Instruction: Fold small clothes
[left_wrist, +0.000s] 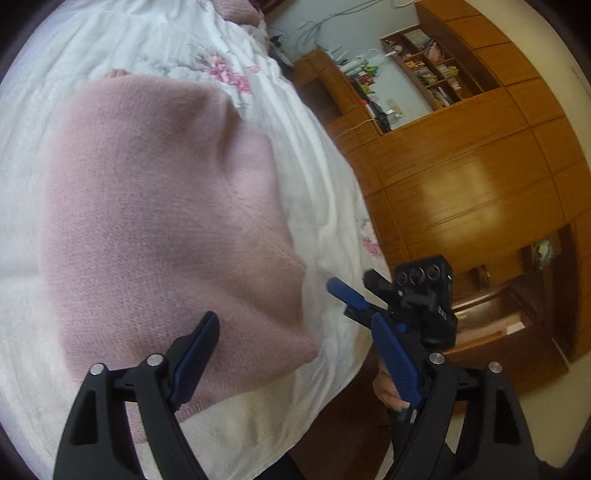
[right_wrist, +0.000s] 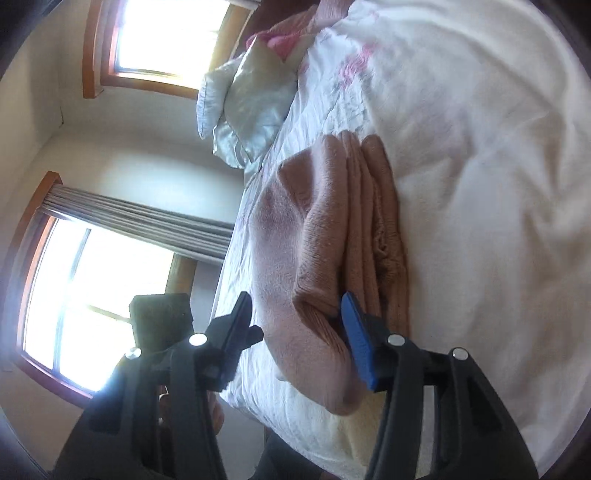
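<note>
Garment: pink knit sweater (left_wrist: 155, 206), folded into stacked layers, lying on the white floral bedspread (left_wrist: 306, 192) near the bed's edge.
Left gripper (left_wrist: 295, 354): jaws spread wide, empty, above the sweater's near corner.
Right gripper (right_wrist: 299, 332): jaws wide apart, gripping nothing; blue pad (right_wrist: 360, 347) against the folded layers.
Surroundings: wooden cabinets (left_wrist: 461, 177), pillow (right_wrist: 247, 99) at the head of the bed.
</note>
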